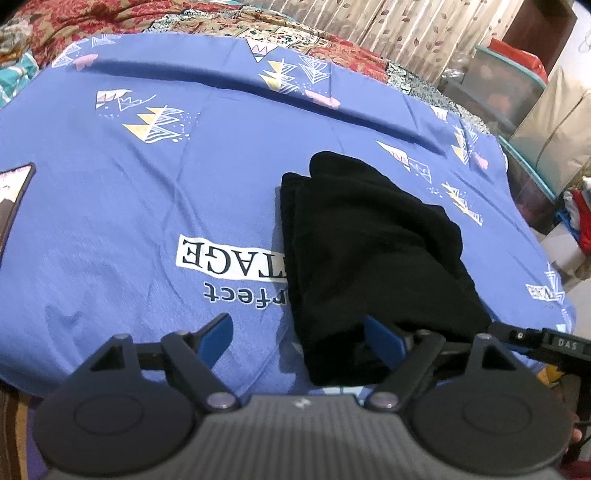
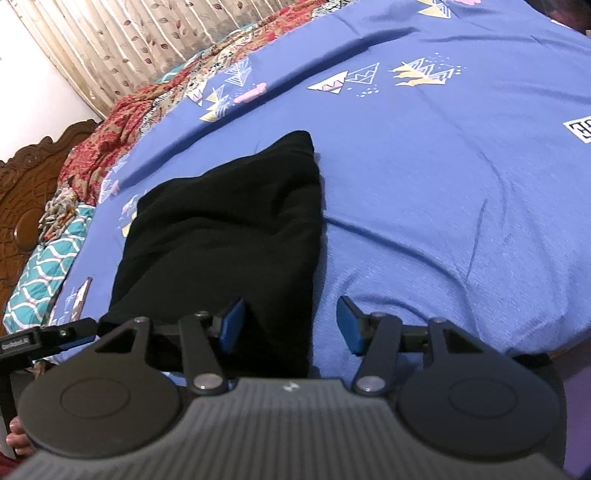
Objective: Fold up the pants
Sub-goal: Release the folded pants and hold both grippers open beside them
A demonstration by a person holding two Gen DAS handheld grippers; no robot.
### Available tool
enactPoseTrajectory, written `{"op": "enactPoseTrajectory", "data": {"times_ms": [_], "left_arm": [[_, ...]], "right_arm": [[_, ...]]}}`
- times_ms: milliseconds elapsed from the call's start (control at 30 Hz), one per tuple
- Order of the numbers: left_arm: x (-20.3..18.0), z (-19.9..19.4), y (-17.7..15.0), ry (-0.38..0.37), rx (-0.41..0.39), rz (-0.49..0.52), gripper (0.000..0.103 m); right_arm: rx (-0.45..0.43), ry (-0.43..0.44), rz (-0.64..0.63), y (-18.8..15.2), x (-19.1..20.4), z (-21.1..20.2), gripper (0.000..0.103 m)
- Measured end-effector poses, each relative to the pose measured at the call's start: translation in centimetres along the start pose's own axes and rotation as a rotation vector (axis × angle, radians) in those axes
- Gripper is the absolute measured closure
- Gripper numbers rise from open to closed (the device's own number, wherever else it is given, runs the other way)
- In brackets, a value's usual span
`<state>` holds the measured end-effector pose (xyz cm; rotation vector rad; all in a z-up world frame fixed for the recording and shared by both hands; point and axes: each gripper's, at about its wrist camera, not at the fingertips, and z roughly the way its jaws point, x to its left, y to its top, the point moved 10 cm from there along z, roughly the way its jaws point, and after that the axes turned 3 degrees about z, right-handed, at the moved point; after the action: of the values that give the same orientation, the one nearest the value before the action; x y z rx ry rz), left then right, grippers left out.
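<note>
The black pants [image 1: 373,251] lie folded compact near the bedsheet's [image 1: 147,192] front edge (seemingly finished), both the left gripper [image 1: 301,338] and the right gripper [image 2: 291,325] wide open, holding nothing

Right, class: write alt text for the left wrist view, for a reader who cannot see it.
Folded black pants lie on a blue printed bedsheet, their near end by the open left gripper, whose blue fingers hold nothing. A patterned red quilt and curtains lie beyond.
</note>
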<state>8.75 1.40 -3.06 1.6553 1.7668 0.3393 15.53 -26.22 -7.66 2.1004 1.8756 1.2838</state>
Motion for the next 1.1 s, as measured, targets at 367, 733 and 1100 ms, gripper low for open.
{"op": "enactPoseTrajectory", "data": {"times_ms": [367, 733, 1100], "left_arm": [[2.7, 2.1, -1.3, -0.075, 0.043, -0.160, 0.013], [2.9, 3.0, -2.0, -0.154, 0.066, -0.214, 0.006], [2.4, 3.6, -2.0, -0.152, 0.080, -0.194, 0.001]], "right_arm": [[0.027, -0.085, 0.046, -0.6, -1.1, 0.6, 0.037], [0.067, -0.102, 0.078, -1.5, -0.7, 1.7, 0.030], [0.072, -0.080, 0.047, -1.8, -0.3, 1.9, 0.017]]}}
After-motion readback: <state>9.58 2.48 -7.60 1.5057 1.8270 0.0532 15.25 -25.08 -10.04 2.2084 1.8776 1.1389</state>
